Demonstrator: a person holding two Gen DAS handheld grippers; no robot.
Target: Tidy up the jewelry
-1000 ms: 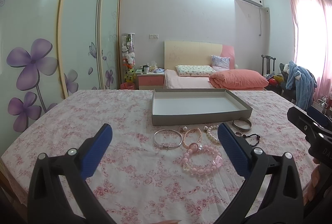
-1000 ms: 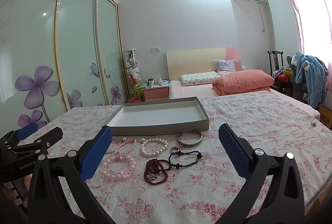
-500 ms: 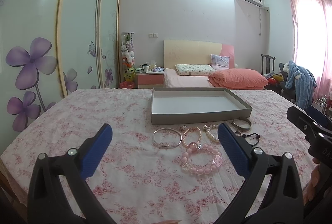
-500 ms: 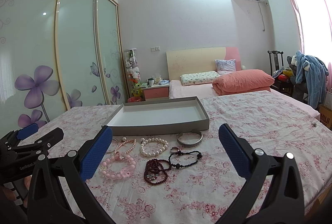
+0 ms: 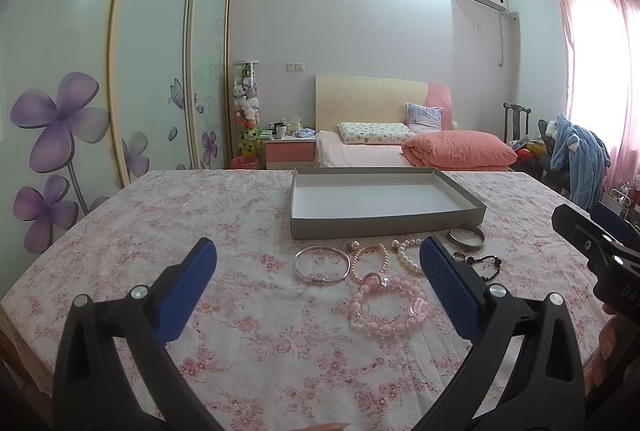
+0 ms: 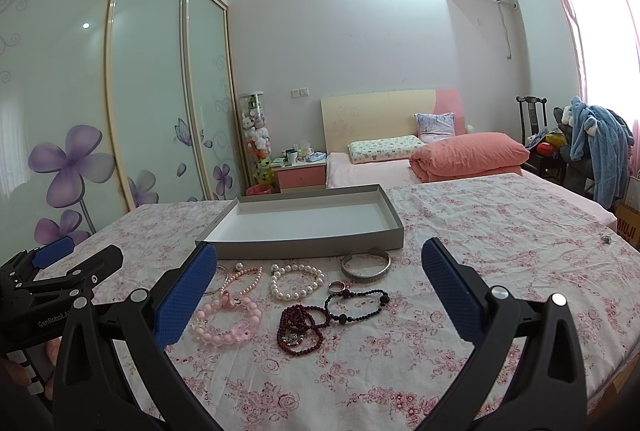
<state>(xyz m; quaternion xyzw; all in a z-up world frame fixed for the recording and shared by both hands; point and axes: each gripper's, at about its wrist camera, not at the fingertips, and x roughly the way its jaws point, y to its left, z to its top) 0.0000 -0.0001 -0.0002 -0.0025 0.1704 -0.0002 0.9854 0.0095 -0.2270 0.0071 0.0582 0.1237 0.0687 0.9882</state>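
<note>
Both tongs are held above the near part of the desk (image 6: 500, 231), which is covered by a floral cloth. The left tongs (image 5: 318, 271) are spread wide, with nothing between the pads. The right tongs (image 6: 319, 277) are likewise spread wide and empty.

The jewelry lies in a loose group on the cloth, just near of the grey tray (image 6: 394, 227). No piece is seen inside the tray. From left to right the group comprises: a silver bangle (image 5: 321, 264), a pink pearl bracelet (image 6: 241, 277), a pink bead bracelet (image 6: 226, 323), a white pearl bracelet (image 6: 297, 281), a dark red bead strand (image 6: 301, 323), a black bead bracelet (image 6: 356, 305), a small ring (image 6: 337, 286) and a wide silver cuff (image 6: 366, 265), the last lying closest to the tray wall.

The step in hand is judged to be the approach before a first pick; sorting is not yet begun. For the next move, one piece should be selected, the tongs lowered over it, and the pads closed on its rim. The beaded strands are expected to sag when lifted.
</note>
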